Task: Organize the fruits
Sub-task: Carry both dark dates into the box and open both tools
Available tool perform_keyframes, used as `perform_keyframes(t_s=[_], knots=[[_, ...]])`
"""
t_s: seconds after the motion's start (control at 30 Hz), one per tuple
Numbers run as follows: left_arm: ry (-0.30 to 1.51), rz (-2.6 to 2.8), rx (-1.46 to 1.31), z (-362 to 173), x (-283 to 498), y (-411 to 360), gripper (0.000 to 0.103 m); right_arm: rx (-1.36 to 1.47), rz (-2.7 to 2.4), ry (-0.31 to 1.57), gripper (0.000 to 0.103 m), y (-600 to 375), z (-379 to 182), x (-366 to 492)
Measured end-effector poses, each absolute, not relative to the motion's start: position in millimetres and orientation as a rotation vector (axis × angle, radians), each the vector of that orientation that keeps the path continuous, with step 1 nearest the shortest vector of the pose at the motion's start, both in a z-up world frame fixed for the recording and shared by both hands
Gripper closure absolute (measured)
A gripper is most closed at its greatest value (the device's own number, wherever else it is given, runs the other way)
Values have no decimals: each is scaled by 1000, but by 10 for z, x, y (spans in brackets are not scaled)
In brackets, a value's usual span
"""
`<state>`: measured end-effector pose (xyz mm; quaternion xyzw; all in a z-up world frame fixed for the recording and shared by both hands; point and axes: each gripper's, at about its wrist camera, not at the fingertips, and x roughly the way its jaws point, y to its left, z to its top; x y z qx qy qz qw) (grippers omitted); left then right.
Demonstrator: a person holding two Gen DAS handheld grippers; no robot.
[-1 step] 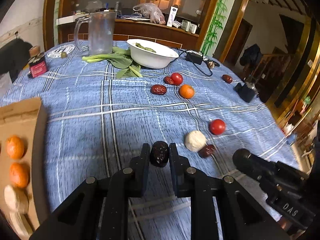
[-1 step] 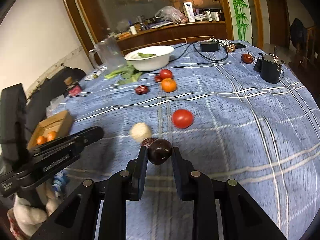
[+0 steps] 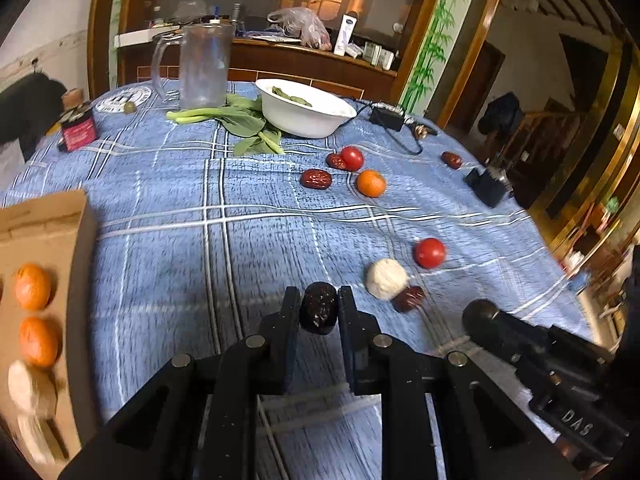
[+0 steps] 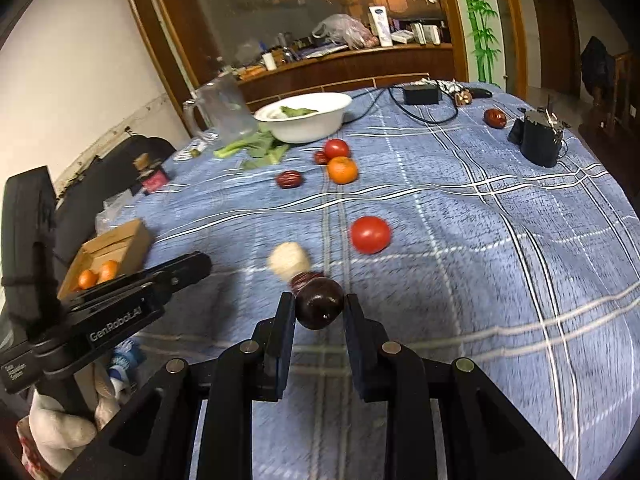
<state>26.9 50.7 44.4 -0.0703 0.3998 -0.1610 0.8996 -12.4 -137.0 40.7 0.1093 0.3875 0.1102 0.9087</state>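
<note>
My left gripper [image 3: 319, 300] is shut on a dark red date [image 3: 319, 312], held above the blue checked tablecloth [image 3: 192, 240]. My right gripper [image 4: 320, 300] is shut on a rounder dark date [image 4: 320, 309]. Just beyond it lie another date [image 4: 303, 280], a white round fruit [image 4: 289, 260] and a tomato [image 4: 370, 234]. Farther back are two dates, a tomato and an orange [image 4: 342, 169]. A cardboard box [image 3: 44, 220] at the left holds two oranges [image 3: 32, 286] and white fruits. Each gripper's body shows at the edge of the other's view.
At the table's far side stand a white bowl [image 3: 304, 114] with greens, leafy stalks [image 3: 240, 124], a clear jug [image 3: 204, 68], a small red jar [image 3: 78, 128], a black adapter with cable [image 3: 386, 118] and a black device [image 4: 540, 138]. A lone date [image 4: 495, 117] lies far right.
</note>
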Motion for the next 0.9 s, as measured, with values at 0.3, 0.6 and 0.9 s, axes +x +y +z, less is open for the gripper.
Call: perform_keyframes(t_s=[0.3, 0.6, 0.9], knots=[[779, -234, -321, 740, -488, 1375, 85, 194, 301, 776, 77, -1048, 651, -522], [737, 100, -370, 815, -1062, 2584, 85, 95, 467, 776, 76, -202, 830, -686], [806, 221, -318, 529, -1059, 2932, 85, -24, 634, 844, 76, 807, 711, -675]])
